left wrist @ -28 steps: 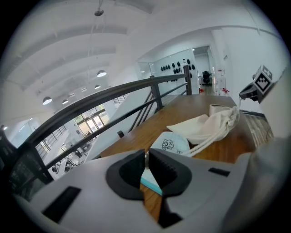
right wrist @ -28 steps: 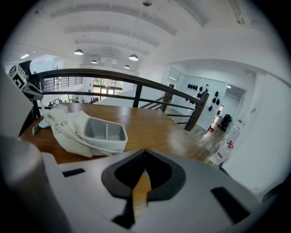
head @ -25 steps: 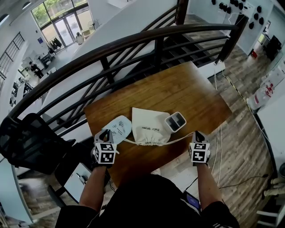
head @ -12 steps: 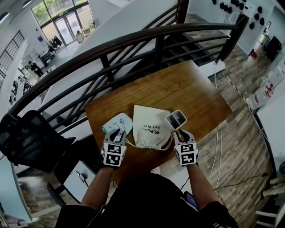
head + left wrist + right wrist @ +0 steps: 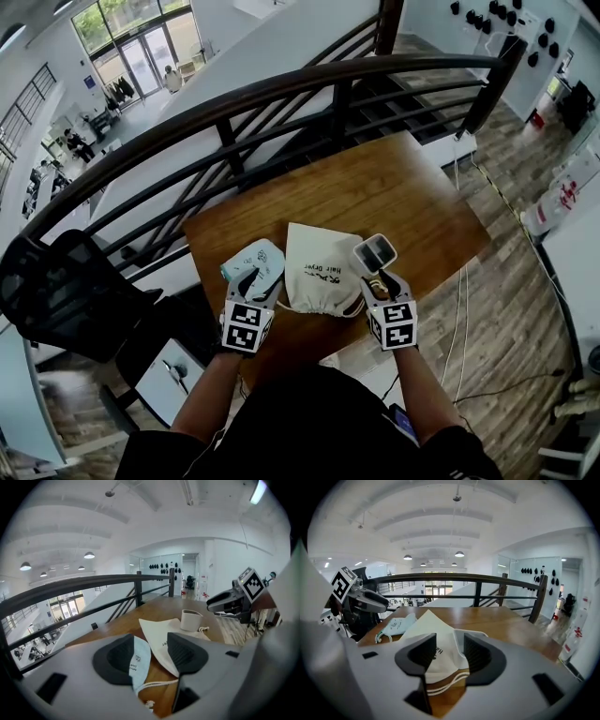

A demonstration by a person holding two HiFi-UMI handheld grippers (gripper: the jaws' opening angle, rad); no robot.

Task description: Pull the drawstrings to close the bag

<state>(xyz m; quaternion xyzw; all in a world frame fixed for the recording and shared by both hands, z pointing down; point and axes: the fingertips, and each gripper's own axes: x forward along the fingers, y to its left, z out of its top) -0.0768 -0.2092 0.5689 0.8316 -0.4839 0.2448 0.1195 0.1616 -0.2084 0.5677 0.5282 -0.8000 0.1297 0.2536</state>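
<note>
1. Judging from the head view, the bag (image 5: 323, 272) lies flat on the wooden table (image 5: 412, 197) between the two grippers. Its mouth is turned toward the person and puckered into a tight gather (the cloth bunches there, and no opening shows).
2. The left gripper (image 5: 151, 656) has just been opening its jaws, and they stand moderately apart. The left drawstring (image 5: 159, 685) lies slack on the wood beneath the gap. A pale blue face mask (image 5: 140, 660) shows through between the pads, but neither pad presses on anything.
3. The right gripper (image 5: 450, 656) has likewise just been opening, and its jaws stand at a middling width. The right drawstring (image 5: 445, 684), a doubled cord, curves loose under the gap with the bag's near corner behind it. Nothing is pinched.
4. A white container (image 5: 375, 253) sits at the bag's right side. I cannot tell whether it rests on the cloth or just beside it.
5. As for progress, the pulling looks done: the mouth is cinched and both cords lie free. What seems left is small. The grippers could be drawn clear. If the gather proves looser than it appears from above, the cords would need taking up again for a further tug.
</note>
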